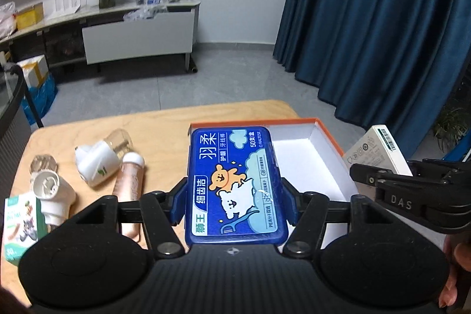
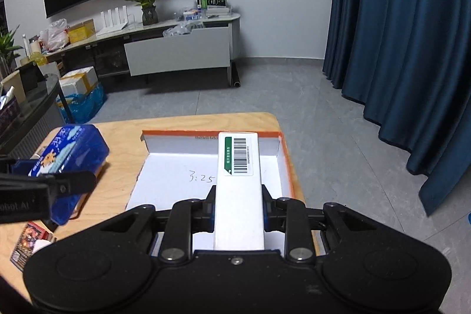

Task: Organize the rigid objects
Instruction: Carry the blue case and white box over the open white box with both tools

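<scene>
The blue floss-pick case [image 1: 235, 184] is clamped across its long sides by the left gripper [image 1: 234, 206], above the orange-rimmed tray [image 1: 326, 134]'s left edge. The white carton [image 2: 239, 190] is gripped by the right gripper [image 2: 238, 214] over the tray. Both are judged light and stiff; the glossy case may slip.

I see a dim, bluish indoor scene under soft overhead light with faint shadows. Focus is sharp centrally; my fisheye bends the edges, darkening corners.

floss case [image 1: 235, 184] left of tray [image 1: 326, 137], bottles [image 1: 100, 158] further left
</scene>
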The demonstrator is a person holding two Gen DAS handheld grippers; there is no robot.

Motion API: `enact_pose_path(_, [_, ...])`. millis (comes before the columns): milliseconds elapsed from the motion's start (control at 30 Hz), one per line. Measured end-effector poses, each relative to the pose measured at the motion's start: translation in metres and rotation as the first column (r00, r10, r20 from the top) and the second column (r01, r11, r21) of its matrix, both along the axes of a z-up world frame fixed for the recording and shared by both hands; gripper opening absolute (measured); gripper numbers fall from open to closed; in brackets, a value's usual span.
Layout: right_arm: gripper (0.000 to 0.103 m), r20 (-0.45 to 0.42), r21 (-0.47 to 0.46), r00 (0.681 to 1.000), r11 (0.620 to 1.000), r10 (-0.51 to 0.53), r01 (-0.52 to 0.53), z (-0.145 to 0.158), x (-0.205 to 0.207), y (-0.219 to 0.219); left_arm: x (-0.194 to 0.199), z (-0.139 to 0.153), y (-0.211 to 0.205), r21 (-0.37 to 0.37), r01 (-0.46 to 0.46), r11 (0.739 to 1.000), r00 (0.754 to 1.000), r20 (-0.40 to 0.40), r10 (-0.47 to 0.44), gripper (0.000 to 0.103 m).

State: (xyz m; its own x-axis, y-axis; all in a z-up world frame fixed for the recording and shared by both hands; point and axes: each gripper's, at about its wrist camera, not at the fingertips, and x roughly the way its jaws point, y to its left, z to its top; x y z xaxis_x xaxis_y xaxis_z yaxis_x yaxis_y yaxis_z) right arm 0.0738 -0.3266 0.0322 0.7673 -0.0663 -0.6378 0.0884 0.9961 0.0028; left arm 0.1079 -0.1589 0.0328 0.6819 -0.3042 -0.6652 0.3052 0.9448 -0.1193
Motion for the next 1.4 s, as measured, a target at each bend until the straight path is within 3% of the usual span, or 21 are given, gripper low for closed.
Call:
enact_pose_path(567, [0.032,-0.039,-0.018,0.999,1.000,0.007,-0.008,-0.014,0.033,0.002,0.011,-0.003,-0.019,0.043,0.006,0.999,1.000,0.008,-0.006,0.063])
enact_pose_path(1400, [0.032,-0.094,-0.045,0.995,0.999,-0.017,0.013,-0.035,0.071,0.004,0.031,-0.014,-0.028,0.031,-0.001,1.000,1.000,-0.024,0.002,0.063])
